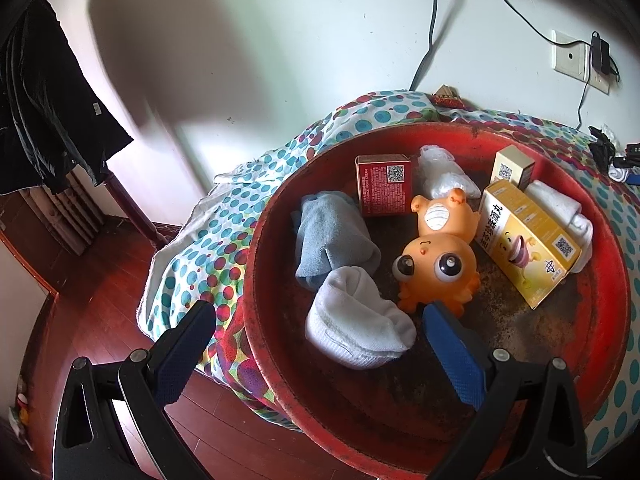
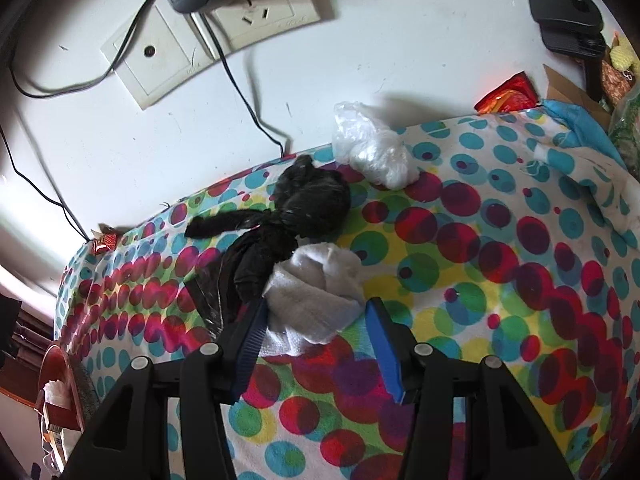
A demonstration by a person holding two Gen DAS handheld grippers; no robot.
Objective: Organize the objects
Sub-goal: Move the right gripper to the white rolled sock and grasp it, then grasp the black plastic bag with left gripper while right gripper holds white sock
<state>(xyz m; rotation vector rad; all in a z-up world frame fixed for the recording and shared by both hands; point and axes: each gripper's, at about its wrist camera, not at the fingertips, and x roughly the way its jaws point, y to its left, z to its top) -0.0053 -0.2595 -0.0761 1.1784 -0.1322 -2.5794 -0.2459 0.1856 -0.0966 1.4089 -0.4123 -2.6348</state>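
Observation:
A red basin [image 1: 256, 264] sits on the dotted bedspread [image 1: 200, 248]. Inside it lie an orange toy [image 1: 436, 256], a yellow box [image 1: 524, 240], a red box [image 1: 384, 188], a small gold box [image 1: 512, 168], a blue-grey sock roll [image 1: 332, 236] and a white sock roll [image 1: 356, 320]. My left gripper [image 1: 320, 312] hangs open over the basin's near side, holding nothing. In the right wrist view another white sock roll [image 2: 316, 292] lies on the bedspread [image 2: 480, 280] between the fingers of my right gripper [image 2: 318, 304]. Its jaws are open, and the right pad stands just off the sock.
A black tied bundle [image 2: 296, 212] touches the sock's far left side, and a clear plastic bag [image 2: 372, 152] lies by the wall. Cables and wall sockets [image 2: 256, 16] are behind. The basin's edge [image 2: 56, 364] shows at far left. Wooden floor [image 1: 100, 312] lies left of the bed.

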